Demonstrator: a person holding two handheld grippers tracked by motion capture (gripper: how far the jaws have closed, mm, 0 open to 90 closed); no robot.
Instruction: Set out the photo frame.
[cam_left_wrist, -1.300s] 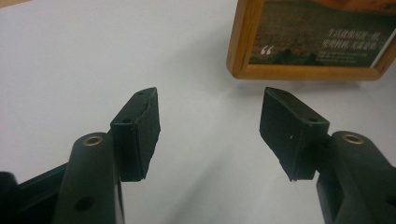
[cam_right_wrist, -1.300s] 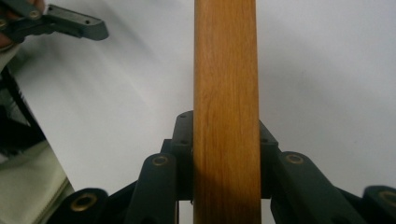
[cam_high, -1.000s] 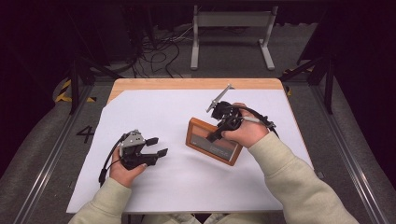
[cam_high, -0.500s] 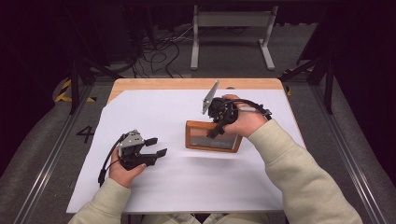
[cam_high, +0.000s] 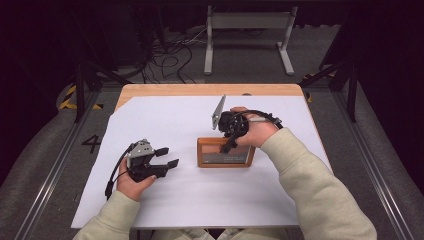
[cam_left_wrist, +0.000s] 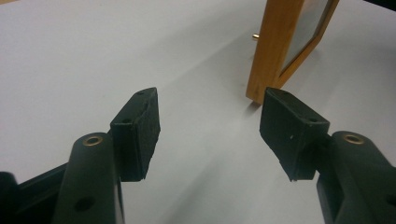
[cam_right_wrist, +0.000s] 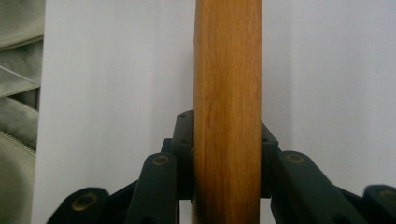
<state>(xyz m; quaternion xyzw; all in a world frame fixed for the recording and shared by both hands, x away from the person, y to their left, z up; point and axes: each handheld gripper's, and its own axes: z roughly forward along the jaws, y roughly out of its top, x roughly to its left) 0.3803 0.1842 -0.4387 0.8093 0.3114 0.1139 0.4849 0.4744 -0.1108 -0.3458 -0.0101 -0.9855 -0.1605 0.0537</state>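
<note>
A wooden picture frame (cam_high: 223, 159) with a grey pane stands on its long edge on the white sheet (cam_high: 200, 120), right of centre. My right gripper (cam_high: 227, 146) comes down from above and is shut on the frame's top rail. In the right gripper view the rail (cam_right_wrist: 227, 84) runs straight up between the two pads of that gripper (cam_right_wrist: 226, 128). My left gripper (cam_high: 167, 157) rests on the sheet to the frame's left, open and holding nothing. In the left gripper view its jaws (cam_left_wrist: 212, 112) stand wide apart, and the frame's end (cam_left_wrist: 273, 46) rises a short way ahead.
The white sheet covers a wooden table whose far edge (cam_high: 200, 90) shows at the back. On the floor beyond are a metal stand (cam_high: 250, 30) and loose cables (cam_high: 170, 55). A light sleeve (cam_right_wrist: 18, 93) lies at the left of the right gripper view.
The right gripper has tipped the frame up from lying slanted on the sheet to standing on its edge, squared to the table. The left gripper has stayed put.
</note>
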